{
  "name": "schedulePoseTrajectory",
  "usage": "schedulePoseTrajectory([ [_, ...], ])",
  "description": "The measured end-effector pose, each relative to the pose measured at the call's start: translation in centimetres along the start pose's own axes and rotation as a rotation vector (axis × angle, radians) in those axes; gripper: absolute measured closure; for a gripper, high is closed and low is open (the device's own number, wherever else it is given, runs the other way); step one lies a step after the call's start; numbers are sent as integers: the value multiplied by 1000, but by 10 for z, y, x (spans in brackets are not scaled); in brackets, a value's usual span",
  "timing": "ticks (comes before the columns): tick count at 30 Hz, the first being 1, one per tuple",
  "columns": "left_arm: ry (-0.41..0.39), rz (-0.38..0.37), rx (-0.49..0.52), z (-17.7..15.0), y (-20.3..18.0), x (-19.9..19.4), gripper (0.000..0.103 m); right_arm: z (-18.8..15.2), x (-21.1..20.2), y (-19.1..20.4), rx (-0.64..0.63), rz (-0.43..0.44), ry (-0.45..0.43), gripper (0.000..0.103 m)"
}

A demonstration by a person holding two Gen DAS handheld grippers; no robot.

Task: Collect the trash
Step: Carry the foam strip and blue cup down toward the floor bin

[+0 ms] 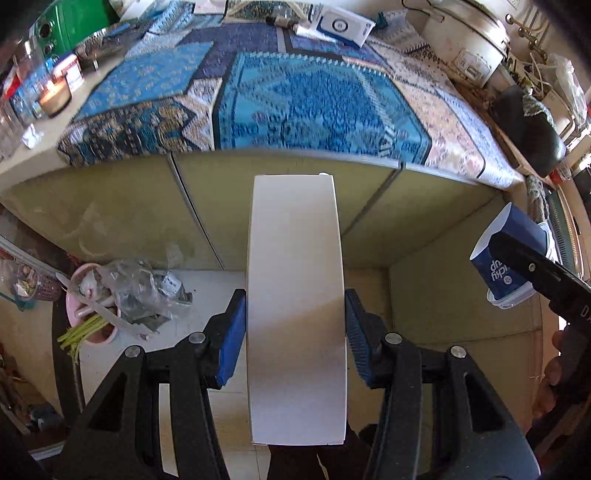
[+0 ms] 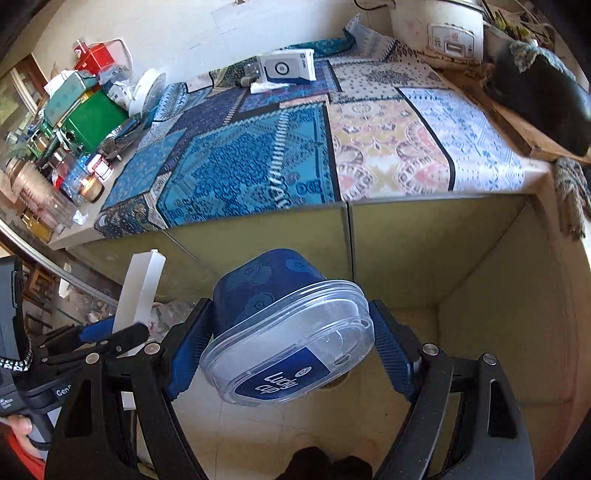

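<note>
While both hands hang over the floor in front of the bench (image 2: 369, 218), each pair of tongs carries a piece of trash. The left tongs (image 1: 295, 332) are clamped on a long white box (image 1: 295, 295), their blue pads pressed against its two long sides. The right tongs (image 2: 291, 339) are clamped on a dark blue cup (image 2: 273, 291) with a clear plastic lid (image 2: 295, 343), which lies tilted between the pads. On the floor to the left stands a pink bin (image 1: 107, 332) heaped with a crumpled plastic bag (image 1: 140, 291) and what seem to be green stalks (image 1: 79, 332). A patterned cloth (image 1: 314, 107) covers the bench, where another blue-and-white box (image 1: 341, 26) lies at the far edge.
</note>
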State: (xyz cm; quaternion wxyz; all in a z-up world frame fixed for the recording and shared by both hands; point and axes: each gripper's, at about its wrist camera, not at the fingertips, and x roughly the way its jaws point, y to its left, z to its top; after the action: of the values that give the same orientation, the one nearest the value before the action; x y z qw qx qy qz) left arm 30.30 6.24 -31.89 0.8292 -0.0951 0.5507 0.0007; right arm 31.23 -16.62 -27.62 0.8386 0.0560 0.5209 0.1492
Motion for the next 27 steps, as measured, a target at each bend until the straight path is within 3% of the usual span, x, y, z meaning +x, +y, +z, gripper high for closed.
schedulePoseTrajectory([
  [8,136,-33,-25,-52,-12,140,53,-60,97,-64,72,0,90,22],
  [15,276,-81,-123,-106,0,308,53,-124,214,-116,82,-8,178,22],
  [22,408,-100,-136,-153,20,465,53,-181,330,-140,90,29,238,22],
  [27,447,-110,-136,-174,36,536,53,-207,407,-146,136,77,277,22],
])
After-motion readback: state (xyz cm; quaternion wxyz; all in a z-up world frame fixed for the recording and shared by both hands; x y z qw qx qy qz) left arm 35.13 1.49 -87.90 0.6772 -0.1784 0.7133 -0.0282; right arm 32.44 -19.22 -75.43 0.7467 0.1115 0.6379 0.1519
